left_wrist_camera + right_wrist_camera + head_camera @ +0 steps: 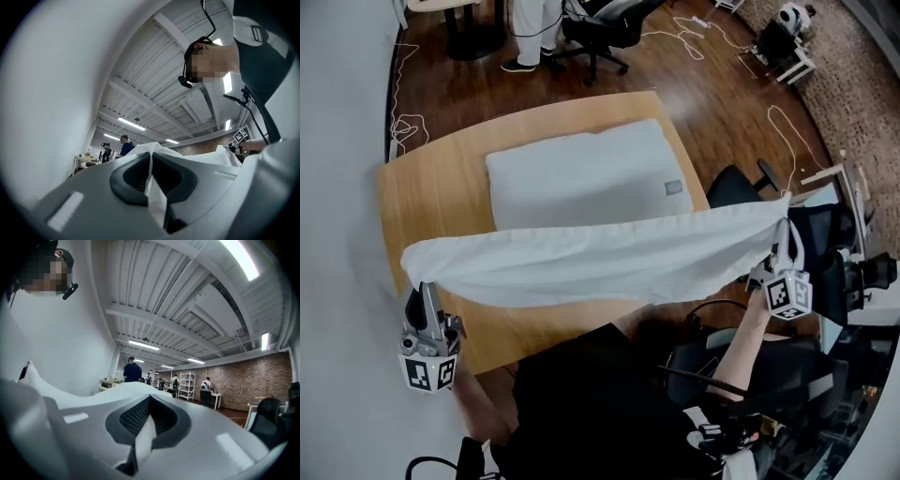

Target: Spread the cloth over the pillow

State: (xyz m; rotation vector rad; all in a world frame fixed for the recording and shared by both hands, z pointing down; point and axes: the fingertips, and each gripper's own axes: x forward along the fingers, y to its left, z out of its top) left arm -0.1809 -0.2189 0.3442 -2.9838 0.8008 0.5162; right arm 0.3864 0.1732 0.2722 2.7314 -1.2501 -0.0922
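Note:
A white cloth (600,258) hangs stretched in the air between my two grippers, above the near half of the wooden table (431,187). My left gripper (420,286) is shut on the cloth's left corner. My right gripper (785,223) is shut on its right corner, past the table's right side. The white pillow (581,173) lies flat on the table beyond the cloth, its near edge hidden behind it. In the left gripper view the cloth (152,187) is pinched between the dark pads. The right gripper view shows the cloth (143,434) clamped the same way.
Black office chairs (741,183) stand right of the table and behind it (605,28). Cables lie on the wooden floor. A person (530,33) stands at the far side. A white wall runs along the left.

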